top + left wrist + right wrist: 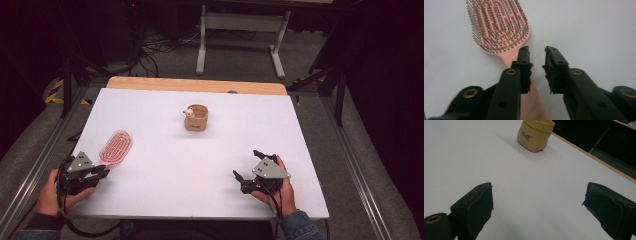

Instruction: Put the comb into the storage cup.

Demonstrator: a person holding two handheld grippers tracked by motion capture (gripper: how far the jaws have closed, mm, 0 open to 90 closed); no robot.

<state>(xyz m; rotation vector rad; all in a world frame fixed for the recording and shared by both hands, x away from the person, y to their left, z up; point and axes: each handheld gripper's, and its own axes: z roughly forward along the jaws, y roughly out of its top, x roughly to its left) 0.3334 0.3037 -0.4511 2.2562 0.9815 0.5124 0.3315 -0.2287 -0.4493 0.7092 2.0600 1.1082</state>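
Pink hairbrush [499, 27] lying on tabletop [200, 165], left of tan pouch [196, 118]. Left tongs [536, 53] hovering over brush handle, slightly spread, nothing pinched; handle running lengthwise under left jaw, bristle head pointing away. Right tongs [536, 202] resting wide open, well apart from brush.

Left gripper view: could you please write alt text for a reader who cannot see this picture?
A pink hairbrush lies bristles-up on a white table, its handle running beneath the left gripper. The two black jaws stand slightly apart, with nothing pressed between them.
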